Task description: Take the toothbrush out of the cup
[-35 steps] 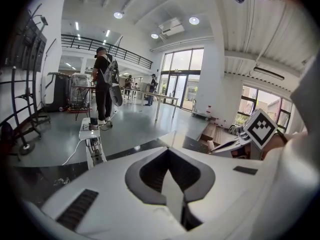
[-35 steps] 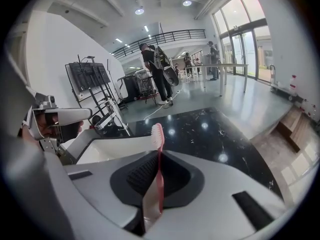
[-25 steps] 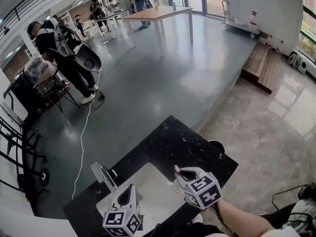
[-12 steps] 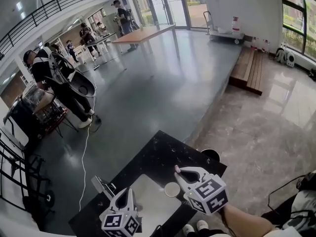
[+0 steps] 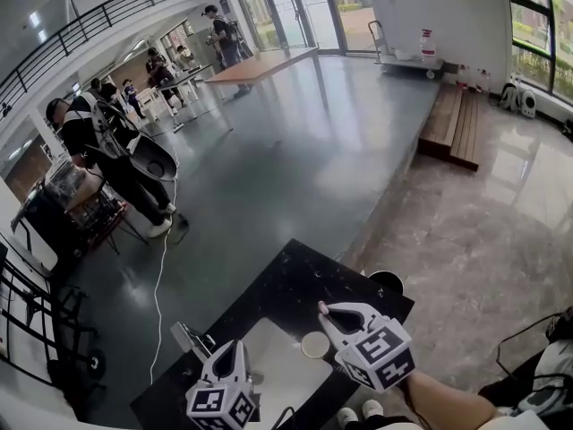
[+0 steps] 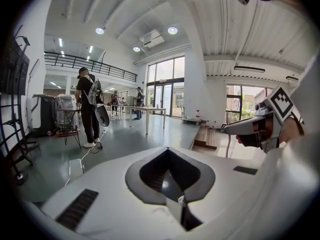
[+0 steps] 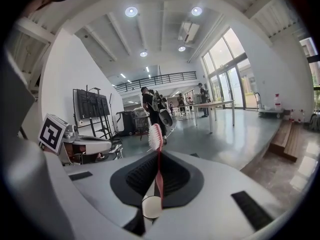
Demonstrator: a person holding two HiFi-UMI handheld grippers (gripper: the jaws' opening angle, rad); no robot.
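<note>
Right tongs [image 7: 151, 207] tight on toothbrush [image 7: 156, 137]; left tongs [image 6: 180, 203] together

Black speckled countertop [image 5: 295, 280] with inset white sink [image 5: 269, 365], faucet [image 5: 191, 337] and a cup [image 5: 314, 344] at the sink's rim.

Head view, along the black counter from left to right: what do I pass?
Chrome faucet → left gripper → pale round cup → right gripper, jaws shut on the pink toothbrush.
</note>
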